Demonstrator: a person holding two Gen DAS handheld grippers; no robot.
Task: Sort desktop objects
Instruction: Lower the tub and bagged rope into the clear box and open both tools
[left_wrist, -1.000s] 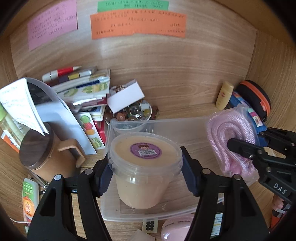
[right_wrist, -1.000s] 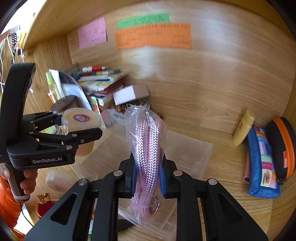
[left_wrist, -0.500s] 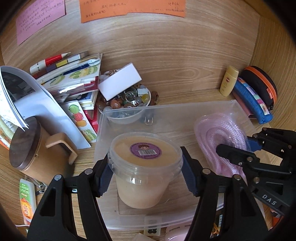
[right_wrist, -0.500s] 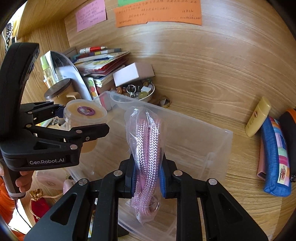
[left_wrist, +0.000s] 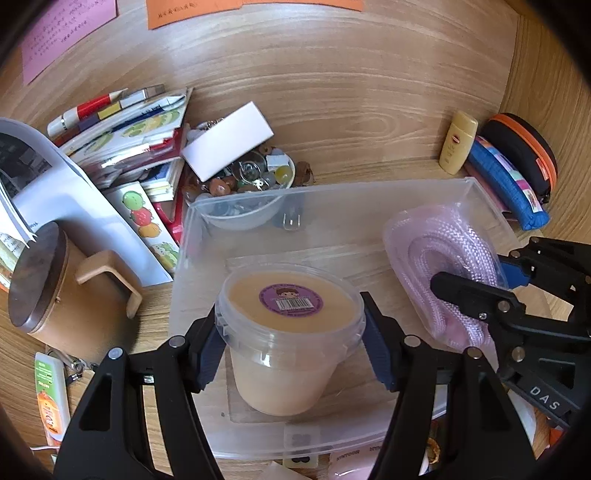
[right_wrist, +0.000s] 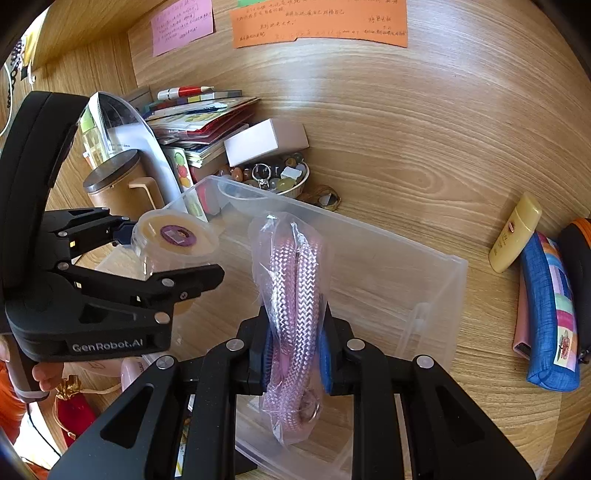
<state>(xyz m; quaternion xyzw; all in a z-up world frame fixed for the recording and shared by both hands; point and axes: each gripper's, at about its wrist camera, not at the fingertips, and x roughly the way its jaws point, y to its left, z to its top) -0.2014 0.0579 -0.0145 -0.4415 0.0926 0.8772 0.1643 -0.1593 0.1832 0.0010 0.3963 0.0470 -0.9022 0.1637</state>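
While the left gripper hugs the tub and holds it inside the clear bin, the tub could tip if let go too high; I cannot tell if it touches the floor. Beside it, the right gripper is squeezed narrow on the bagged pink rope, which could snag the bin wall. Past the bin's far edge sits a crowded bowl. Open room lies between both grippers.
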